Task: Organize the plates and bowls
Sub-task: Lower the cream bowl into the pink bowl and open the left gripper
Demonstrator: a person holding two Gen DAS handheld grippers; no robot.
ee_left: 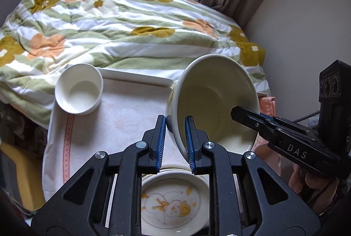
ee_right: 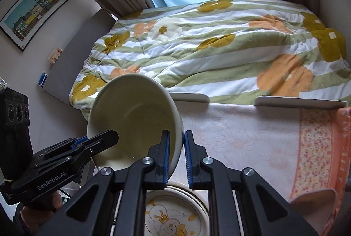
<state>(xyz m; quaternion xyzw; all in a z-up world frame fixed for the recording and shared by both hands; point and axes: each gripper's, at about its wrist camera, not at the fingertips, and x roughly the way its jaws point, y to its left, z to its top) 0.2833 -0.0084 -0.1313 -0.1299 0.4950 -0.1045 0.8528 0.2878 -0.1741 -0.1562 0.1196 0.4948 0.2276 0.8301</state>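
1. We've got the big cream bowl up off the counter, tilted, the left gripper and right gripper each with fingers clamped tight on opposite rim walls.
2. Duck plates already sit stacked below it.
3. Small white bowl sits apart, looks unsorted yet.

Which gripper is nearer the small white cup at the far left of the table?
Left. The left gripper clamps the big bowl's rim on the side facing the small white cup. The right gripper grips the opposite rim, farther from the cup.
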